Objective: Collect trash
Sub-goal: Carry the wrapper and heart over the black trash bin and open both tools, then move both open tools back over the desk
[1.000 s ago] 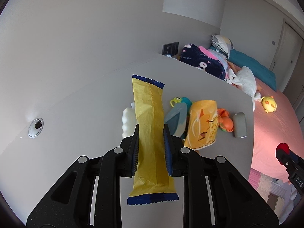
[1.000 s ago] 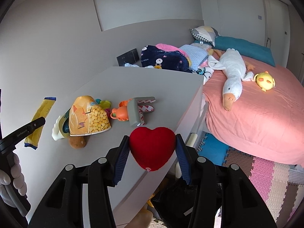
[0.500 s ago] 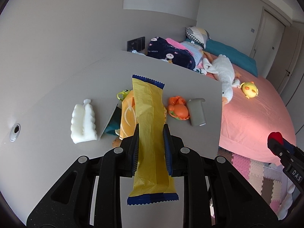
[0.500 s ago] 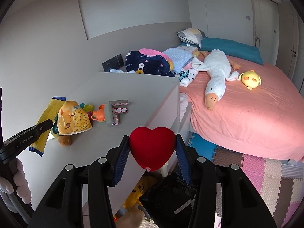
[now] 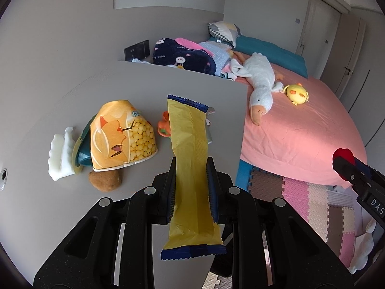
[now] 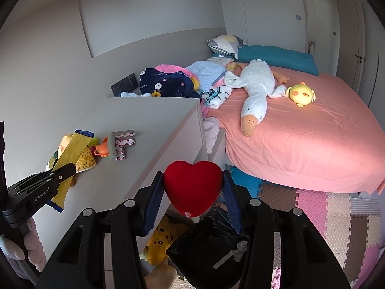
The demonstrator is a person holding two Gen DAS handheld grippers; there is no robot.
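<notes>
Yellow wrapper (image 5: 191, 168) w/ blue ends stands upright, pinched in left gripper (image 5: 191, 187), jaws fully closed on it, above grey desk (image 5: 120, 89) edge. Right gripper (image 6: 193, 197), part open, clamps red heart (image 6: 192, 187) over black bag (image 6: 211, 248) on floor.

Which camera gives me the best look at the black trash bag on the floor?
The right wrist view: the black trash bag sits open below the red heart held in the right gripper, beside the desk. The left wrist view shows only a dark sliver of it behind the left gripper.
</notes>
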